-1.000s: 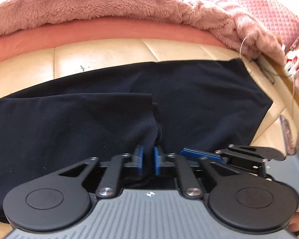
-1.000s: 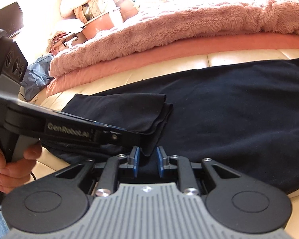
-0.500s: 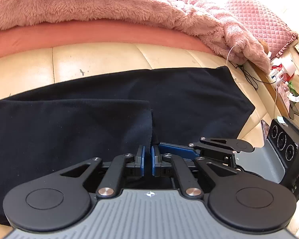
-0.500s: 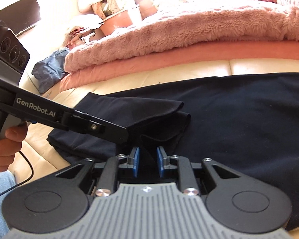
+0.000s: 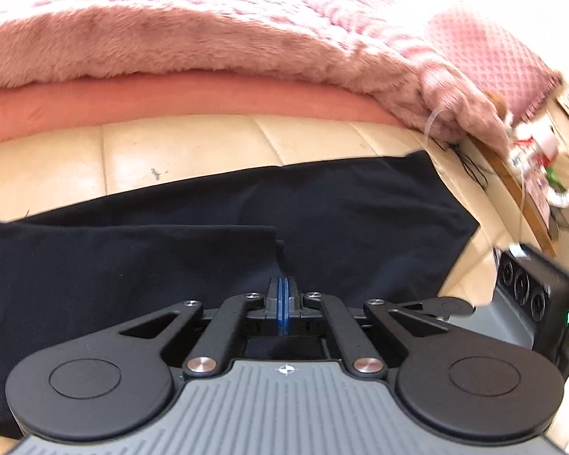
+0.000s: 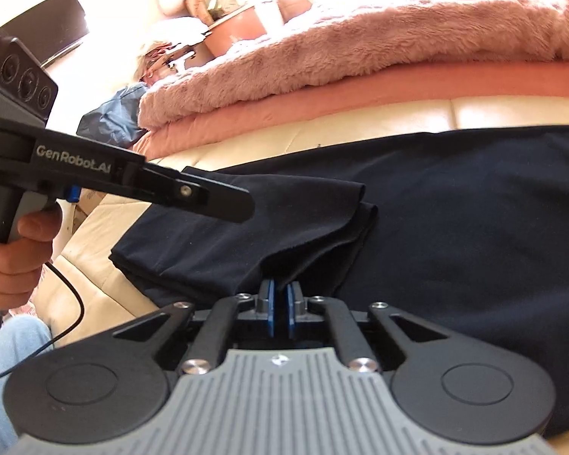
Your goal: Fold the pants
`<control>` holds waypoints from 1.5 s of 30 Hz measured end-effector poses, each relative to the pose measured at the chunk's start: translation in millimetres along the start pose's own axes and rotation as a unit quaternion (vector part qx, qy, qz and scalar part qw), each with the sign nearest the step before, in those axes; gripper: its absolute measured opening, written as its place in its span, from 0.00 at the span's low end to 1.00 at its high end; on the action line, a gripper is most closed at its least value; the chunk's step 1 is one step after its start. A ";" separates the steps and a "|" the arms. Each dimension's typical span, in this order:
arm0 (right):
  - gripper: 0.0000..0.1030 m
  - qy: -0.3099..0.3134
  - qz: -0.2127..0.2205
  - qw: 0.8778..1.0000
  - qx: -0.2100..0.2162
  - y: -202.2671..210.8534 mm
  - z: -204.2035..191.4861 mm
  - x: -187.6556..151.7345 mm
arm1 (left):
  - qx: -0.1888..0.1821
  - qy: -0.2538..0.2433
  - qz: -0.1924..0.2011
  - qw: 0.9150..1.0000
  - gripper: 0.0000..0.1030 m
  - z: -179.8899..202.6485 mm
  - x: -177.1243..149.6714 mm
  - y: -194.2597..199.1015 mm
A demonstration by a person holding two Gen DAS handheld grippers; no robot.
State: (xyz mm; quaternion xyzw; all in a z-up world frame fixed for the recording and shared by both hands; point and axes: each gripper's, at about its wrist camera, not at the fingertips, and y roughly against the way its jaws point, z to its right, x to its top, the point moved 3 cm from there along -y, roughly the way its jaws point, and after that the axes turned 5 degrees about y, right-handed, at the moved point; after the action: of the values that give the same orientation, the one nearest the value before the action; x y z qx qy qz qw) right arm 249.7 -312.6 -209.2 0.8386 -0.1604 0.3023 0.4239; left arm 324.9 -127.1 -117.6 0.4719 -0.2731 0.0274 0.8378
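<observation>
A pair of dark navy soft-knit pants (image 5: 341,212) lies flat on a cream leather sofa seat (image 5: 193,151), its long axis running left to right, just ahead of both grippers. One end is already doubled over into a thicker layer (image 6: 254,223) on the left. The right gripper (image 6: 280,309) is closing its blue pads on the near hem of that folded layer, cloth between them. The left gripper (image 5: 283,305), held in a hand (image 6: 15,254), has its pads pressed together, seemingly pinching a thin edge of cloth.
</observation>
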 end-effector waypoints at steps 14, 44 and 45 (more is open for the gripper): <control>0.00 -0.059 -0.027 0.998 -0.002 -3.6 9.3 -11.6 | 0.124 -0.249 -0.056 0.959 0.50 36.9 -50.3 -41.5; 0.00 -0.074 -0.039 0.996 -0.006 -1.6 11.4 -8.8 | 0.046 -0.114 -0.055 0.991 0.10 29.6 -46.7 -35.3; 0.00 -0.077 -0.041 0.996 -0.011 1.1 12.6 -9.6 | 0.040 -0.106 -0.054 0.992 0.13 28.7 -46.7 -37.4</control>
State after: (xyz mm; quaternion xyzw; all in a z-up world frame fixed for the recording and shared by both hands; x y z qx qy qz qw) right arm 246.5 -323.3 -220.5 0.8603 -0.1616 0.2179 0.4316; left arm 284.2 -161.0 -157.6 0.5193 -0.3334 -0.0574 0.7848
